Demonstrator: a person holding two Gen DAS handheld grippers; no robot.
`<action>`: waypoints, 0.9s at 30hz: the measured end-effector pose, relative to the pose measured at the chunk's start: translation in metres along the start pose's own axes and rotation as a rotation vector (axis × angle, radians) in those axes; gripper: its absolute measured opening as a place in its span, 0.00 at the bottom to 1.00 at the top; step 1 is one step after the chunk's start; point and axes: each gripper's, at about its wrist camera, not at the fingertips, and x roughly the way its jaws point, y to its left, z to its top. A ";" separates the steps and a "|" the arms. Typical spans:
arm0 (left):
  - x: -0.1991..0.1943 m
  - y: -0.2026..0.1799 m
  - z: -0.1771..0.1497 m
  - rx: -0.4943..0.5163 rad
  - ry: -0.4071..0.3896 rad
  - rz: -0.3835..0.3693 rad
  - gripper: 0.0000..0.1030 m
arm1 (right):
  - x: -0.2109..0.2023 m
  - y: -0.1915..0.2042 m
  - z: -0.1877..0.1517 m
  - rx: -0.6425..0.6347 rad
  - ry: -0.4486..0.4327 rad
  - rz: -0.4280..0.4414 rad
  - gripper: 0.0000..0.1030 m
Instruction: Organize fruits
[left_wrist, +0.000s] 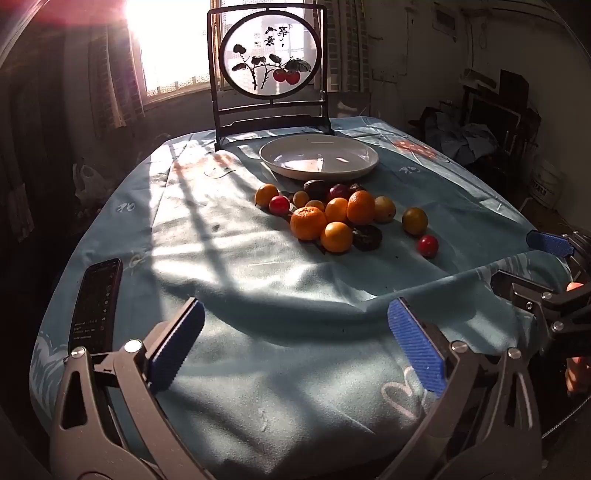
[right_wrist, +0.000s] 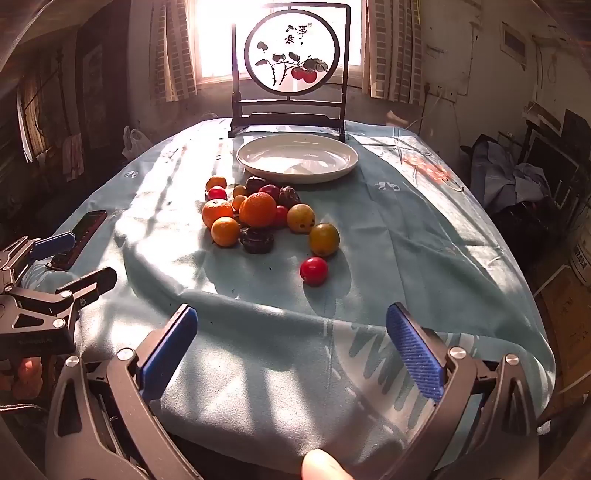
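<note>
A pile of fruit (left_wrist: 332, 214) lies mid-table: oranges, yellow plums, dark fruits and red cherry tomatoes; it also shows in the right wrist view (right_wrist: 258, 214). One red tomato (right_wrist: 314, 270) lies apart, nearest the right gripper. An empty white plate (left_wrist: 319, 155) sits behind the pile, also seen from the right wrist (right_wrist: 297, 157). My left gripper (left_wrist: 295, 347) is open and empty over the near table edge. My right gripper (right_wrist: 291, 347) is open and empty too, beside it on the right.
A black phone (left_wrist: 96, 306) lies at the table's left edge. A dark framed screen with painted fruit (left_wrist: 269, 66) stands behind the plate. A blue cloth (left_wrist: 280, 280) with folds covers the table. Clutter (right_wrist: 517, 177) sits at the right.
</note>
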 end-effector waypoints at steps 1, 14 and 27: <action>-0.003 0.002 0.002 -0.006 -0.008 0.001 0.98 | 0.000 0.000 0.000 0.003 -0.002 0.003 0.99; 0.002 0.002 -0.002 -0.004 -0.002 0.005 0.98 | 0.000 0.006 -0.002 0.003 0.001 0.015 0.99; 0.002 0.000 -0.003 0.003 0.001 0.006 0.98 | -0.006 0.001 0.001 0.000 -0.010 0.033 0.99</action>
